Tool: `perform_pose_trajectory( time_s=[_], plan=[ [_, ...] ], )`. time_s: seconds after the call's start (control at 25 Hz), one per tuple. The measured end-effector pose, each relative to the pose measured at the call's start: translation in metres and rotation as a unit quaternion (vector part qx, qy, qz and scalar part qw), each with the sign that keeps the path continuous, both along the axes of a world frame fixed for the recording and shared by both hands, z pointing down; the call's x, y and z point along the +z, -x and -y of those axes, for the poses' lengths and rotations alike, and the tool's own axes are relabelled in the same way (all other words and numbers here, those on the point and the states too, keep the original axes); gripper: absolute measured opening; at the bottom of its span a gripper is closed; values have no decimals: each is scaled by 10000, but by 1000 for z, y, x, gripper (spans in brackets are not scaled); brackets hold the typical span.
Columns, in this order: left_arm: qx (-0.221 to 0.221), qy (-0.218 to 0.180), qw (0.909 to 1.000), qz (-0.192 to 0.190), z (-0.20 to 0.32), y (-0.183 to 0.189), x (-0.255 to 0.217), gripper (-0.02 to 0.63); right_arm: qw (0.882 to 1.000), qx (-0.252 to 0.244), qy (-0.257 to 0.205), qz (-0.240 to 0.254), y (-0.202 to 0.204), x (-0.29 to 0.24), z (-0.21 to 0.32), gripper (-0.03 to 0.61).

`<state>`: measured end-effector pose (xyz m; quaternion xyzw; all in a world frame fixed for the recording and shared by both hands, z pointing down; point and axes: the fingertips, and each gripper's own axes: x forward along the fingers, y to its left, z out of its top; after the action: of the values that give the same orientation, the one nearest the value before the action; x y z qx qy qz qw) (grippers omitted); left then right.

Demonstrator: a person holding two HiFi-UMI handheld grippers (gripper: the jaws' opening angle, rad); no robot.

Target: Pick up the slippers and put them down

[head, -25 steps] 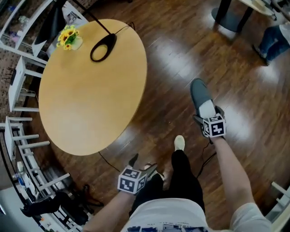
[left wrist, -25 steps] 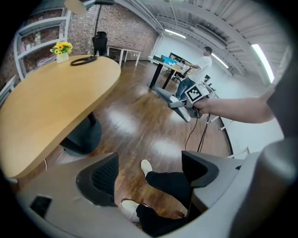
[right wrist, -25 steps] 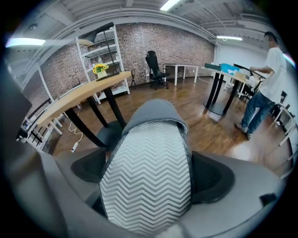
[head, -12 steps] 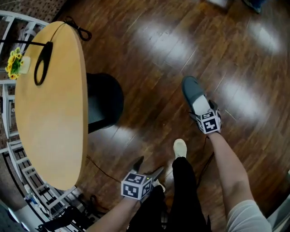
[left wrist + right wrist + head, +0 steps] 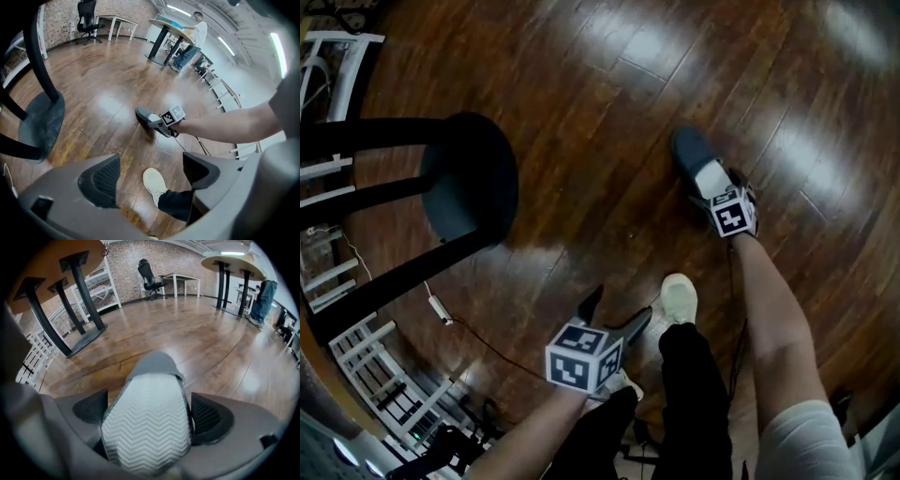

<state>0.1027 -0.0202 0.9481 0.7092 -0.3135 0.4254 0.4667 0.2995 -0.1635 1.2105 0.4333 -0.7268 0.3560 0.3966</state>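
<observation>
With the white shoe (image 5: 678, 298) as the reference point, I read the scene from the left. The dark table base (image 5: 473, 187) stands on the wooden floor (image 5: 609, 122), well to the left of the shoe. The left gripper (image 5: 617, 311) hangs just left of the shoe with its jaws wide apart. Its own view shows only the shoe and floorboards between the pads, so it carries nothing. I judge it is parked there as the idle tool, clear of the working side. Beyond the shoe and to its right, the right gripper (image 5: 717, 192) clamps the grey slipper (image 5: 694, 155) across its heel end. The jaws are spread wide because the slipper (image 5: 150, 413) fills the gap from pad to pad, and they have just been closing on it. The toe points away from the shoe and the white zigzag face is turned up. I judge this low, toe-forward hold prepares the slipper for set-down flat on the floor. Compared with the earlier frames, the round table top has left the head view and only the base remains. Both grippers now sit lower toward the floor. The slipper is still in the right gripper, and no second slipper is visible.
</observation>
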Motion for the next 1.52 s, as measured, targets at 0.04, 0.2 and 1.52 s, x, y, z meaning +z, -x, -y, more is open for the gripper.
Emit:
perform_pose_trajectory(
  time_s=[0.04,0.2,1.52],
  plan=[
    [-2,5,10000,-14,1,0,11,407,10000,-7,2,-61,-1,14,-1,538],
    [7,86,9999,-70,-4,1,34,407,10000,47,50,35,3,37,-13,518],
    [-772,-1697,9813,-471,-146,179,-530,407,9951,-323,-828,434,152,-688,-203,554]
  ],
)
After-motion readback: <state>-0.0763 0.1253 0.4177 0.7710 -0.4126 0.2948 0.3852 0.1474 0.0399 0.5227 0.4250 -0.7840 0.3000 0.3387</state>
